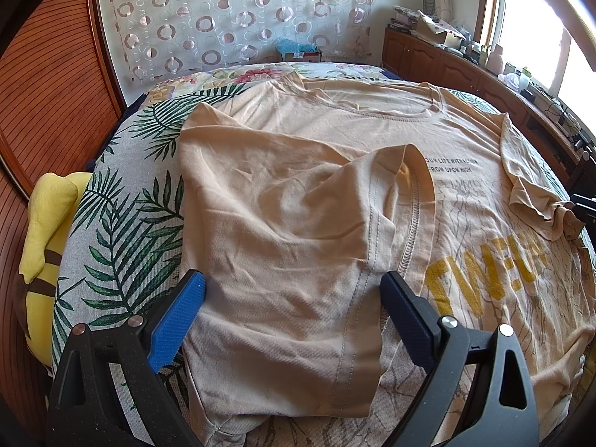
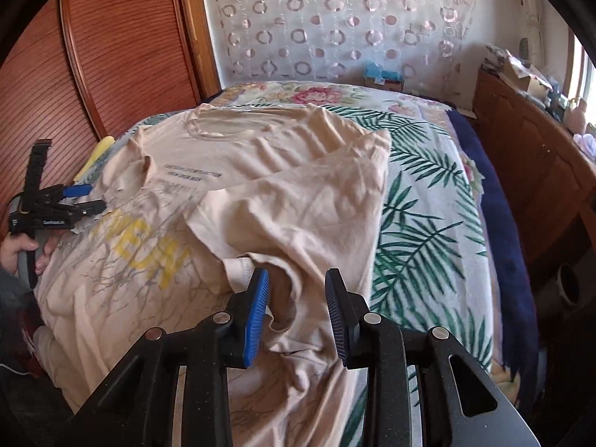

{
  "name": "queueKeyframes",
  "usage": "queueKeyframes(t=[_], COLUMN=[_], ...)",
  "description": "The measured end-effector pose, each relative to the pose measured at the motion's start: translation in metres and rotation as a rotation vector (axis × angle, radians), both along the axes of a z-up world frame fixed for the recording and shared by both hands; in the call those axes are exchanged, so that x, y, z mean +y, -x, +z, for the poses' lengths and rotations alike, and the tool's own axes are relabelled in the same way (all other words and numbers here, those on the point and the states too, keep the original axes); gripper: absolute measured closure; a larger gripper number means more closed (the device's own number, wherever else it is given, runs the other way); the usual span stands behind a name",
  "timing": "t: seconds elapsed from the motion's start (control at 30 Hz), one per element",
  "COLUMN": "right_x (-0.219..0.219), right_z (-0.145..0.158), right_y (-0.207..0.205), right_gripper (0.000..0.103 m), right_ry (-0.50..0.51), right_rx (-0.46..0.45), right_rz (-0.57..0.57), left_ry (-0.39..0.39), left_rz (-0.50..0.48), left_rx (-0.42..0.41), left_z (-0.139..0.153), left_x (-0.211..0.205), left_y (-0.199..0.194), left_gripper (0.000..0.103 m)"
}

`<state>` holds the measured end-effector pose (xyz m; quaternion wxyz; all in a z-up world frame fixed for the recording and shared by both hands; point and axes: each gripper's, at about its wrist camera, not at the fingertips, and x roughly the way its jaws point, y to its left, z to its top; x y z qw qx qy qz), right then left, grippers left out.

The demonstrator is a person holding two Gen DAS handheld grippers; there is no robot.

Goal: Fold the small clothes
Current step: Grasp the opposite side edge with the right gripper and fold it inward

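Note:
A beige t-shirt with yellow lettering lies front up on the bed; it also shows in the right wrist view. Its left sleeve side is folded inward over the body. My left gripper is open, its blue pads either side of that folded sleeve, above the cloth. In the right wrist view the other side is folded in too. My right gripper is open, with the sleeve cloth lying between its pads. The left gripper appears at the far left of that view.
The bed has a leaf-print cover. A yellow plush toy lies at its left edge by a wooden wardrobe. A wooden cabinet with clutter runs along the right under a window. A patterned curtain hangs behind.

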<state>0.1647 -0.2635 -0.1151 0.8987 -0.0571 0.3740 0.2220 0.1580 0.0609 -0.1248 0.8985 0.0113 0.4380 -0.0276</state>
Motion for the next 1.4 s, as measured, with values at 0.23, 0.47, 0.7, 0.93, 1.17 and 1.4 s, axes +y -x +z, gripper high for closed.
queueKeyframes(t=[0.23,0.47,0.7,0.93,1.17,1.4], right_x=[0.006,0.016,0.015,0.004,-0.020,-0.031], right_z=[-0.007,-0.004,0.000,0.004,-0.016,-0.029], right_y=[0.010,0.027,0.045,0.054,0.053,0.061], right_gripper=[0.096,0.101,0.100,0.058,0.054,0.055], right_ry=[0.023,0.014,0.066,0.039,0.032,0.023], right_rx=[0.008,0.008,-0.017,-0.067,-0.073,-0.071], right_rz=[0.047,0.110,0.127,0.048,-0.111,-0.195], left_ry=[0.000,0.000,-0.001,-0.016,0.027,0.124], left_rz=[0.000,0.000,0.001,0.005,-0.018,-0.147], left_rx=[0.000,0.000,0.000,-0.014,-0.097,-0.148], left_z=[0.000,0.000,0.000,0.003,0.034,0.058], left_x=[0.000,0.000,0.000,0.000,-0.010,-0.061], left_y=[0.000,0.000,0.000,0.004,0.018,0.008], left_gripper=[0.008,0.008,0.008,0.008,0.008,0.012])
